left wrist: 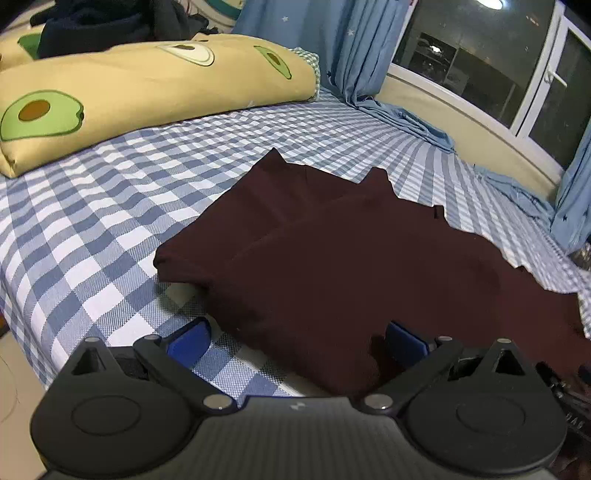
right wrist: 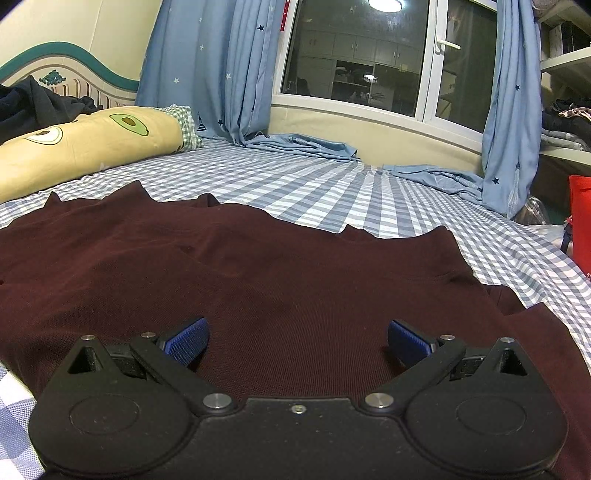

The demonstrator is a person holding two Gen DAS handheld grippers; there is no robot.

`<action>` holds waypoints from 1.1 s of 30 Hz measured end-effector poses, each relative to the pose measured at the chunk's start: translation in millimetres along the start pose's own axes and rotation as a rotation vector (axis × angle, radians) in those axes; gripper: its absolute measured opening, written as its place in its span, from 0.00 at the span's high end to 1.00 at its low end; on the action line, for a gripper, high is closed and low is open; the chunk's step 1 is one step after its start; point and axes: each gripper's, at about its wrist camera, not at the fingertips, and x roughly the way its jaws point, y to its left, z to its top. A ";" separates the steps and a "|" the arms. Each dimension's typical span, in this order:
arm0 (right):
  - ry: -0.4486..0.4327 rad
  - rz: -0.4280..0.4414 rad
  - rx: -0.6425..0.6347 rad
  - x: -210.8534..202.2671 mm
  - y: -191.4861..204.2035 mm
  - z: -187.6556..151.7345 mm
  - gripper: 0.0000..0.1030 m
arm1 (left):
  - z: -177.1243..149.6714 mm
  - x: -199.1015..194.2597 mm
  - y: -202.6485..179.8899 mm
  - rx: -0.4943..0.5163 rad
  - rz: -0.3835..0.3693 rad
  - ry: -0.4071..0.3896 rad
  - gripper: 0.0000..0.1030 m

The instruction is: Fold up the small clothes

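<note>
A dark maroon garment (left wrist: pixel 351 258) lies partly folded on the blue-and-white checked bed sheet (left wrist: pixel 92 229). In the left wrist view my left gripper (left wrist: pixel 297 341) is open at the garment's near left edge; its left pad (left wrist: pixel 190 341) is over the sheet and its right pad (left wrist: pixel 404 345) is over the cloth. In the right wrist view the maroon garment (right wrist: pixel 258 266) spreads wide across the sheet (right wrist: pixel 332 192). My right gripper (right wrist: pixel 298 341) stands open just above the cloth, with nothing between its blue pads (right wrist: pixel 186 341).
A yellow avocado-print pillow (left wrist: pixel 147 92) lies at the bed's far left with dark clothes (left wrist: pixel 110 26) behind it. Blue curtains (right wrist: pixel 207 70) hang by the window (right wrist: pixel 354 55) and trail onto the bed. A red object (right wrist: pixel 580 218) stands at the right.
</note>
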 end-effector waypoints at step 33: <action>0.001 0.002 0.002 -0.3 0.5 0.8 0.00 | 13.3 5.7 7.7 -0.105 0.100 -0.044 0.27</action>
